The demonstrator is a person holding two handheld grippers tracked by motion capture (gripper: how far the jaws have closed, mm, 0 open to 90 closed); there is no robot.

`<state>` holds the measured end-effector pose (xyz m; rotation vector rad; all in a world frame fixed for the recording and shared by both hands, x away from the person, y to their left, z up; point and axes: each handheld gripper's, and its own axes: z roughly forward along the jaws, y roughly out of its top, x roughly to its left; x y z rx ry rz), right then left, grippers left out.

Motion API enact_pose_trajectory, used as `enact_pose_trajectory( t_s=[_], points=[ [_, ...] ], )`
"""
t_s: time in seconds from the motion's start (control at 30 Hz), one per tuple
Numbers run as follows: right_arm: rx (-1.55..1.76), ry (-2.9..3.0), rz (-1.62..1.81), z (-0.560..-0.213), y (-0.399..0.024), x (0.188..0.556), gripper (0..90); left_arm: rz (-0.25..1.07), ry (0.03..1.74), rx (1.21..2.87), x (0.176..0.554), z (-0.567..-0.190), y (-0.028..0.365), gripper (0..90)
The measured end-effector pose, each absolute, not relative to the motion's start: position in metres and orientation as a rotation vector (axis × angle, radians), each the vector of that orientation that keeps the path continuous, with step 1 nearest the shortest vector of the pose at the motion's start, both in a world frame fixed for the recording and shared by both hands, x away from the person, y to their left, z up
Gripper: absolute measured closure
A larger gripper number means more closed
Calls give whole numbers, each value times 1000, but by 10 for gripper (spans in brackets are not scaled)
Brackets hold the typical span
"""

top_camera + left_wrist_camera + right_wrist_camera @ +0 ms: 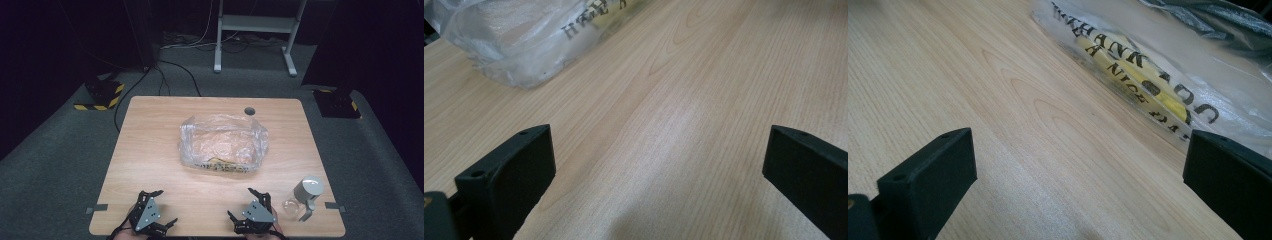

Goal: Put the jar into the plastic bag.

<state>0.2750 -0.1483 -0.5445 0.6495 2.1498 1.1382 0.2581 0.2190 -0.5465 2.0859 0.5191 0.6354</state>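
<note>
Clear plastic bag (222, 142) (printed lettering along its near edge): lies mid-worktop (150, 150), untouched. Left tool (156, 207): near edge of worktop, jaws apart, nothing between them. Right tool (246, 204): near edge, jaws apart, likewise empty, pointing toward the bag. Glass jar with grey lid (305, 196): just right of the right tool.

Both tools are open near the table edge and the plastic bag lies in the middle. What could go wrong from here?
1. The plastic bag is thin and crumpled; the left tool or right tool may pinch only a fold, so it slips or tears.
2. The glass jar stands close beside the right tool near the table edge; a sideways swing could knock it off.
</note>
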Motion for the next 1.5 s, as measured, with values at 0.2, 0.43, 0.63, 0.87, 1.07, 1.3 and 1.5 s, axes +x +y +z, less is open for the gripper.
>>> enact_pose_trajectory(
  t_s=[0.2,0.43,0.63,0.87,1.07,1.3,1.5],
  points=[
    [657,2149,1134,-545,-148,276,6,628,537,2077,259,-546,220,9],
    [693,2119,1191,-543,-154,276,6,618,534,2067,259,-546,221,10],
    [717,2116,1195,-542,-155,276,6,616,516,2080,259,-546,220,10],
    [673,2098,1215,-534,-153,273,7,615,505,2074,258,-546,221,17],
    [659,2090,1224,-525,-151,267,8,621,493,2082,258,-546,220,18],
    [650,2068,1260,-510,-153,261,16,612,501,2077,258,-546,220,22],
    [650,2045,1279,-499,-156,257,20,613,494,2080,258,-546,220,25]
  ],
)
